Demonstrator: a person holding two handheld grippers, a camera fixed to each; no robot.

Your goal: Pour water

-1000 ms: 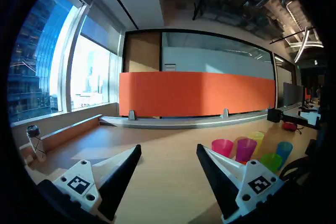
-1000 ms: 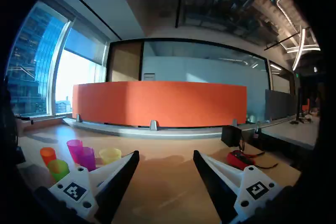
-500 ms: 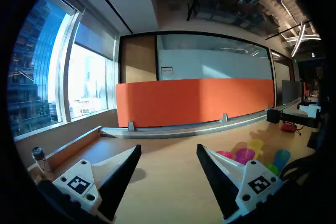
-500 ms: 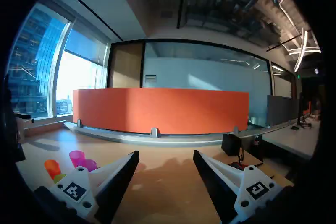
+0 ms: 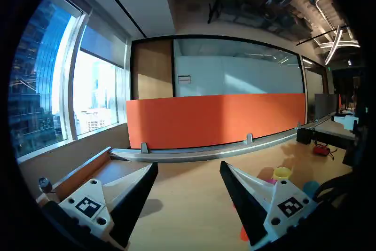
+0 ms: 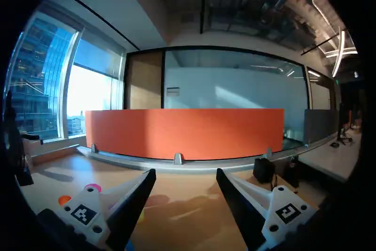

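In the left gripper view my left gripper [image 5: 188, 173] stands open over the wooden table [image 5: 188, 204], nothing between its fingers. Behind its right finger peek a yellow cup [image 5: 282, 173], a blue cup [image 5: 310, 187] and a sliver of a pink one. In the right gripper view my right gripper [image 6: 185, 178] is open too and holds nothing. Low at the left of that view, past its left finger, the rims of a pink cup [image 6: 92, 188] and an orange cup [image 6: 64, 200] just show. The rest of the cups is hidden by the fingers.
An orange divider panel [image 5: 216, 119] on a metal rail runs across the back of the table. Large windows [image 5: 42, 96] are at the left. A black box [image 6: 263, 169] with cables sits at the right, and a red item [image 5: 322, 149] lies far right in the left gripper view.
Both grippers have tilted upward: the cups slid down in both views and are now mostly hidden behind the fingers. Both grippers stayed open.
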